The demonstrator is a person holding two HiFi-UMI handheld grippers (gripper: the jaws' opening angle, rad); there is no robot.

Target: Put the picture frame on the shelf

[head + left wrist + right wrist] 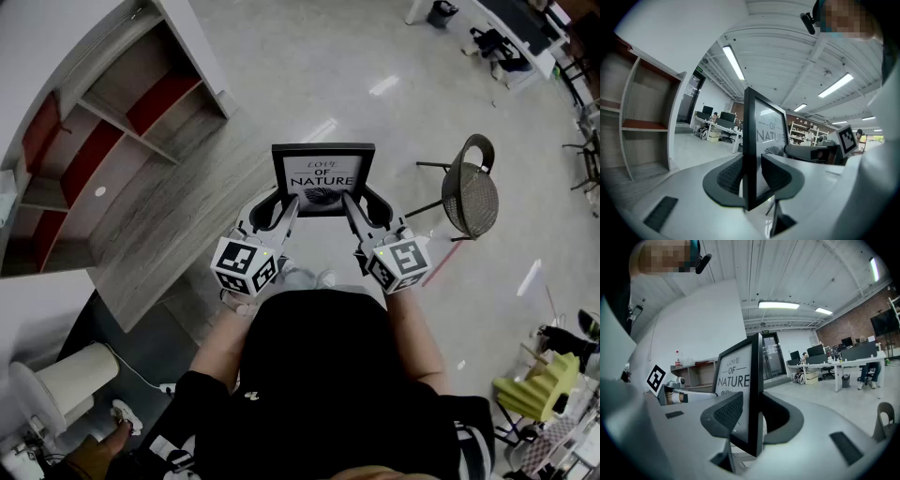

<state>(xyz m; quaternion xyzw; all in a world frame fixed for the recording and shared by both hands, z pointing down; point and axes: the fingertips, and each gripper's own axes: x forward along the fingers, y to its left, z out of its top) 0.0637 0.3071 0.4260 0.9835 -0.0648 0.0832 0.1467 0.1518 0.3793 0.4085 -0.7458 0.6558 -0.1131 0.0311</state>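
Observation:
A black picture frame point(322, 176) with a white print reading "LOVE OF NATURE" is held up in front of the person, between both grippers. My left gripper point(277, 208) is shut on the frame's left edge point(751, 154). My right gripper point(358, 210) is shut on its right edge point(754, 394). In each gripper view the frame stands upright between the dark ribbed pads. The wooden shelf point(103, 150), with red back panels, lies to the left of the grippers, and its open compartments point(644, 126) show in the left gripper view.
A round-backed chair point(469, 192) stands just right of the frame. A white cylindrical bin point(80, 380) sits at lower left. Desks and office chairs point(506, 37) stand at far right. A yellow-green object point(539, 384) lies at lower right.

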